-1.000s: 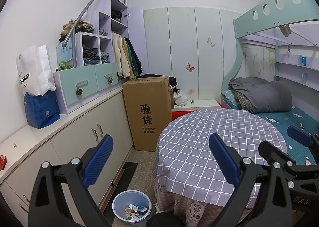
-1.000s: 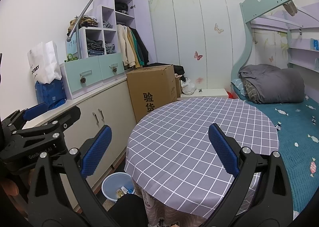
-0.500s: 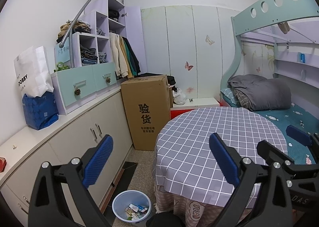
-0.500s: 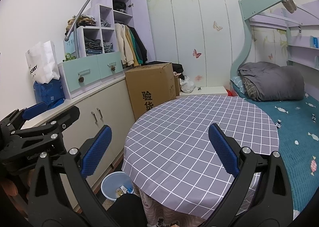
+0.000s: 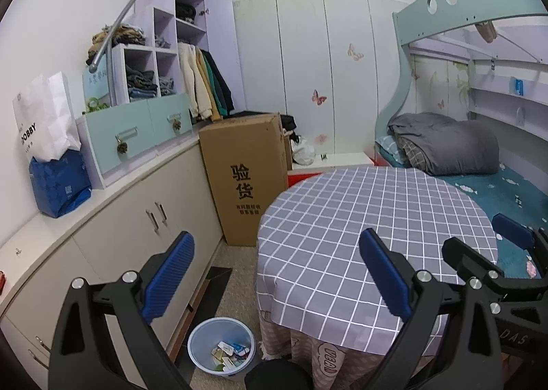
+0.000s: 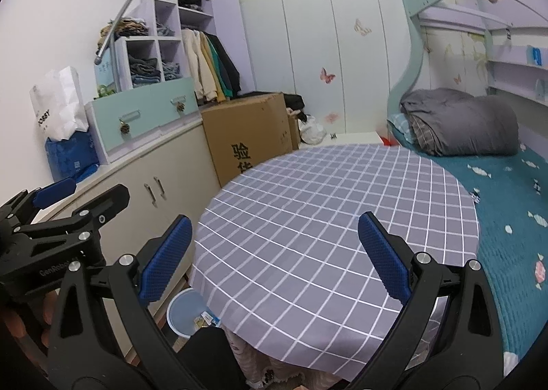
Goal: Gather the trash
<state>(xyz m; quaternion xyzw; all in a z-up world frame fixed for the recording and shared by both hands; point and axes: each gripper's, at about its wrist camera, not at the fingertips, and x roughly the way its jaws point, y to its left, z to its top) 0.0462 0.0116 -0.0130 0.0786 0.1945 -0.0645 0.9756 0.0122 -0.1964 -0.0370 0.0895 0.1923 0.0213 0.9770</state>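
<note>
Since a second ago both of my cameras have drifted only a little: in the left wrist view the cardboard box (image 5: 245, 181) and the round table (image 5: 346, 229) sit slightly lower and farther left in frame, and in the right wrist view the table edge has slid a bit further over the bin. My left gripper (image 5: 275, 273) hangs above the near-left edge of the table with its blue-padded fingers (image 5: 169, 275) spread wide and nothing between them. My right gripper (image 6: 274, 259) hovers over the grey checked tablecloth (image 6: 328, 218), likewise spread wide and holding nothing; its neighbour, the left gripper, shows at the left edge of that view. The trash (image 5: 228, 354), a handful of small wrappers and packets, lies inside the pale blue bin (image 5: 205, 338) on the floor, tucked between the low white cabinets (image 5: 144, 229) and the skirted base of the table. From the right wrist view I see only part of that bin (image 6: 183, 314), with the rest hidden under the table's overhang. The box stands upright against the cabinet run, beyond the table. Past it on the right is the bunk bed (image 5: 507, 191) with a folded grey duvet (image 5: 448, 143), and a white paper bag (image 5: 46, 122) sits on the cabinet top at far left.
</note>
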